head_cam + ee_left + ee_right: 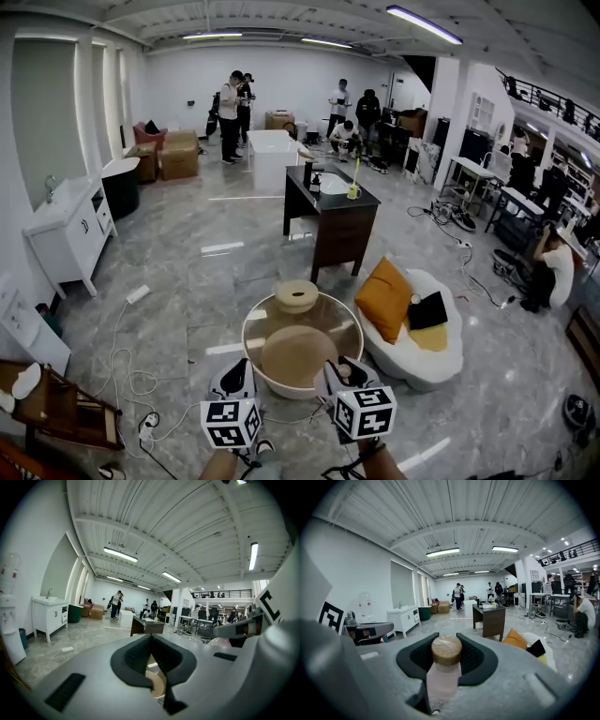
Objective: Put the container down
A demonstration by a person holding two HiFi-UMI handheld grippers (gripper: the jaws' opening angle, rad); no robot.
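Marble floor (459, 626) beyond cork-lidded container (445, 670)

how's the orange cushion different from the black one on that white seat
The orange cushion is clearly bigger than the black cushion. In the head view the orange cushion stands propped up at the left of the seat. The black cushion lies lower, to its right, partly over something yellow. Both are squarish and rest on the same white seat.
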